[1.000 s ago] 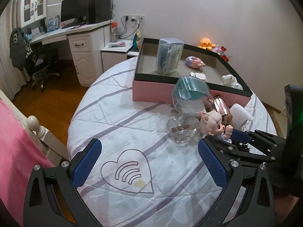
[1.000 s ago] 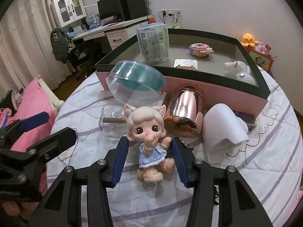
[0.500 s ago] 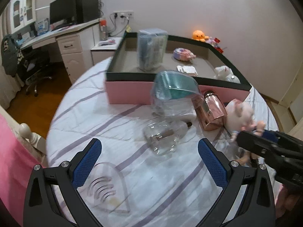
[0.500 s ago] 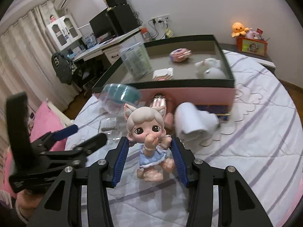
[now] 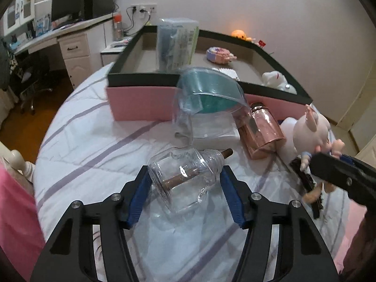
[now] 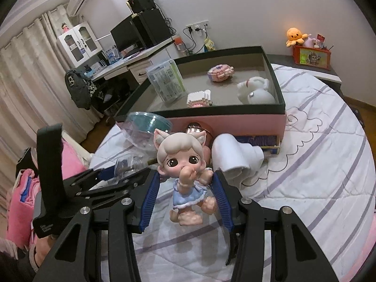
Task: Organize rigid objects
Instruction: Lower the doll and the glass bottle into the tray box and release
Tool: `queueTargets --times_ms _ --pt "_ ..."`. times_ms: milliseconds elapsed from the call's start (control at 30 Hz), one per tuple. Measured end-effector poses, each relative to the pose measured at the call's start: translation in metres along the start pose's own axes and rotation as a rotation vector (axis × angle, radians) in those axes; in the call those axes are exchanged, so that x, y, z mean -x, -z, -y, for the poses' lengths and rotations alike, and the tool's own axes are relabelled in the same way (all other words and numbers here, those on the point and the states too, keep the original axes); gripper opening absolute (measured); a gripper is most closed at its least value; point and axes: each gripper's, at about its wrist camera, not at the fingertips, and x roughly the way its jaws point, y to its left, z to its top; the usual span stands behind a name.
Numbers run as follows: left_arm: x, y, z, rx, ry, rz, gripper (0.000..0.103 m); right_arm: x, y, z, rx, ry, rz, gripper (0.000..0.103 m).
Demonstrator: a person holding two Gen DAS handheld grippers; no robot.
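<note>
Left gripper (image 5: 185, 189) pinches the clear bottle (image 5: 185, 178) lying before the pink box (image 5: 141, 104); right gripper (image 6: 185, 199) clamps the doll (image 6: 185, 171).

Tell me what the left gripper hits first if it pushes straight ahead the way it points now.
Nothing to reach: the left gripper already has the clear glass bottle lying between its fingers, so that bottle comes first. Beyond it, probably the clear container with the teal insert and then the pink box, though depth is hard to judge.

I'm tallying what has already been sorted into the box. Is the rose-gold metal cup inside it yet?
No. The rose-gold cup lies on the bedspread outside the pink box, against its front wall.
</note>
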Motion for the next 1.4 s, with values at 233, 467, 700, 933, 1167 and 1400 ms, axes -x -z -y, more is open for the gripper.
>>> queueTargets --times_ms 233,467,700,933,1167,1400 --pt "0.039 -0.009 -0.008 0.009 -0.004 0.074 0.061 0.012 -0.014 -0.005 0.016 -0.018 0.043 0.048" --pt "0.061 -0.056 -0.009 -0.012 0.000 0.181 0.061 0.022 -0.054 -0.011 0.069 0.004 0.116 0.048" --pt "0.048 -0.108 0.002 -0.022 0.015 0.236 0.061 0.009 -0.101 -0.003 0.082 0.036 0.156 0.048" --pt "0.005 -0.133 0.009 -0.030 0.016 0.193 0.061 -0.028 -0.121 0.019 0.053 0.089 0.115 0.048" --pt "-0.014 -0.139 0.006 -0.027 -0.029 0.172 0.097 -0.045 -0.122 0.036 -0.005 0.130 0.107 0.085" --pt "0.019 -0.130 -0.006 -0.004 -0.069 0.243 0.103 -0.024 -0.117 0.032 -0.052 0.204 0.147 0.103"
